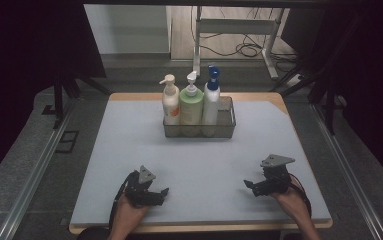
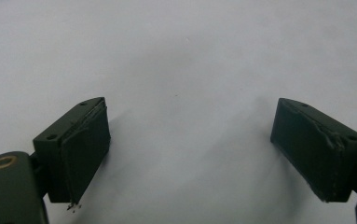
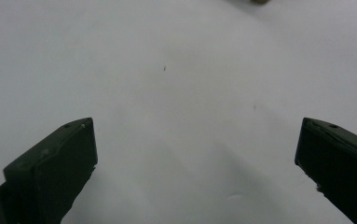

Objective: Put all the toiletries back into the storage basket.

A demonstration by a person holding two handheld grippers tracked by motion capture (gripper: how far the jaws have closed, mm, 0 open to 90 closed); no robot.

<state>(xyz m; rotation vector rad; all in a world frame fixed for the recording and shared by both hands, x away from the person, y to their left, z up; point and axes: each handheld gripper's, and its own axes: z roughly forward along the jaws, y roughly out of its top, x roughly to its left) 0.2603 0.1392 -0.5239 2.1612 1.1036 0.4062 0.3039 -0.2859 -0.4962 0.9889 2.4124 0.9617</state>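
Three pump bottles stand upright in a dark see-through bin (image 1: 227, 128) at the back middle of the table: a cream one (image 1: 170, 103), a green one (image 1: 191, 106) and a white one with a blue pump (image 1: 211, 100). My left gripper (image 1: 162, 196) rests low at the front left, its jaws pointing right. It is open over the bare grey mat (image 2: 185, 70), with nothing between its fingers (image 2: 85, 144). My right gripper (image 1: 250, 188) sits at the front right with its jaws pointing left. It is open wide (image 3: 195, 126) and holds nothing. Both are far from the bin.
The pale grey mat (image 1: 199, 165) covers a wooden tabletop whose front edge (image 1: 199, 228) runs just behind my hands. Metal rails (image 1: 34, 175) flank the table on both sides. A white stand (image 1: 239, 27) and loose cables lie on the floor beyond the far edge.
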